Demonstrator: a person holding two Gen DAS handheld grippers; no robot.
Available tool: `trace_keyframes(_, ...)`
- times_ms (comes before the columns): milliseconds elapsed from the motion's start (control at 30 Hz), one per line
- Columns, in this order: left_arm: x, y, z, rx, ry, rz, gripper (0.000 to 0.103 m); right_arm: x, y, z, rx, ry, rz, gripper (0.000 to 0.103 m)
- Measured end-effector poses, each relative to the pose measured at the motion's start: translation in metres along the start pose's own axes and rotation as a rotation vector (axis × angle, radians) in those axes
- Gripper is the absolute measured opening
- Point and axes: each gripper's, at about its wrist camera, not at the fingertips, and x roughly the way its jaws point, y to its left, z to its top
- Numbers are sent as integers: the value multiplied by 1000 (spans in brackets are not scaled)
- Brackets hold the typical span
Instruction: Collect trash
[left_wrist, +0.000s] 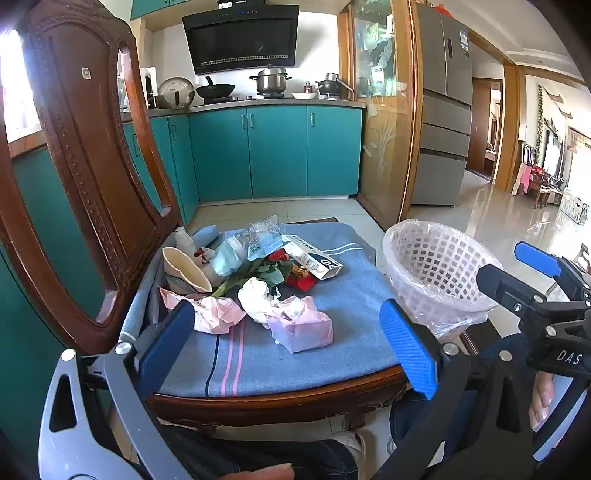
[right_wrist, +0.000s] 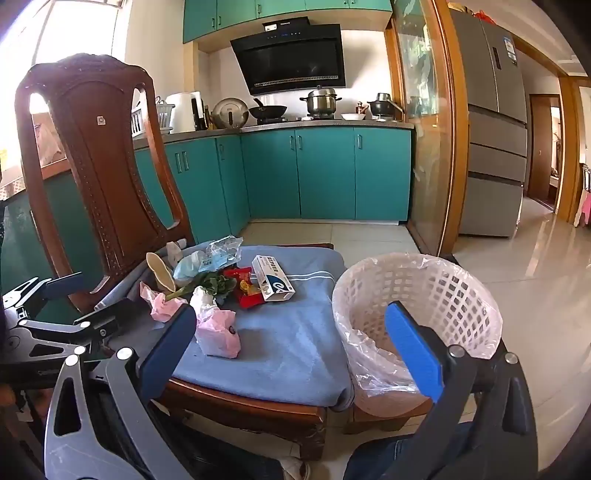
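Left hand-held gripper (left_wrist: 288, 347): filled the bottom of the left wrist view, jaws spread wide, grasping nothing.
Right hand-held gripper (right_wrist: 291, 354): filled the bottom of the right wrist view, jaws equally spread, empty.
Pink tissue pack (left_wrist: 303, 328): lay nearest on the blue cushion (left_wrist: 351, 302), lower centre of the frame, touching neither gripper.
Trash pile: sat beyond the pack at frame centre, with a white crumpled tissue (left_wrist: 255, 295), pink wrapper (left_wrist: 210, 314), green leaves (left_wrist: 267, 271), red wrapper (left_wrist: 301, 282), a white carton (left_wrist: 314, 258), clear plastic packet (left_wrist: 264, 236) and a paper cup (left_wrist: 184, 273) on its side.
Wooden chair (left_wrist: 92, 155): carried the cushion; its carved back rose at the left.
Basket (left_wrist: 436, 273): white, lined with clear plastic, stood just right of the chair.
Background: teal cabinets (left_wrist: 277, 151) stood below a counter (left_wrist: 258, 105) with pots, upper centre.
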Motion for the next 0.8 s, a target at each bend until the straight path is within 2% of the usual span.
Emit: trace_keyframes(800,-2,-2,-3,-5,7,-8,100,-6,6,0,-10,11,10,100)
